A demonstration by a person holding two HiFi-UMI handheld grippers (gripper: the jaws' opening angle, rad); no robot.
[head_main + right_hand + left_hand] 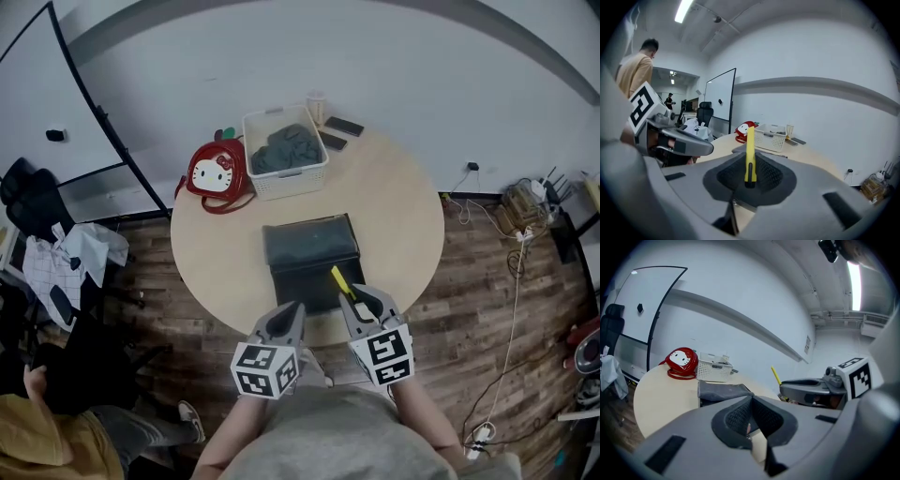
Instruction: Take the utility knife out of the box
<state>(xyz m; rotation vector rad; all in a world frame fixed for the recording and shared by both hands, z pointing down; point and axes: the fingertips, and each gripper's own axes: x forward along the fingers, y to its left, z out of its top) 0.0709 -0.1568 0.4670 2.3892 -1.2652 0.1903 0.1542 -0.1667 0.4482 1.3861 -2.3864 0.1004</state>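
Note:
A yellow utility knife [750, 152] stands upright between the pads of my right gripper [750, 176], which is shut on its lower end. In the head view the knife [340, 281] sticks out of the right gripper [361, 302] above the near edge of the dark open box [311, 255] on the round table [403, 211]. My left gripper [286, 321] hovers at the table's front edge, left of the right one, its pads [740, 418] pressed together with nothing between them. The left gripper view shows the knife [776, 376] and the box [719, 391].
A white basket [284, 152] with dark cloth, a red cat-face bag [216, 173], two phones [339, 131] and a cup stand at the table's far side. A person in a tan shirt [637, 70] stands at left. Chairs, clothes and cables lie on the wooden floor.

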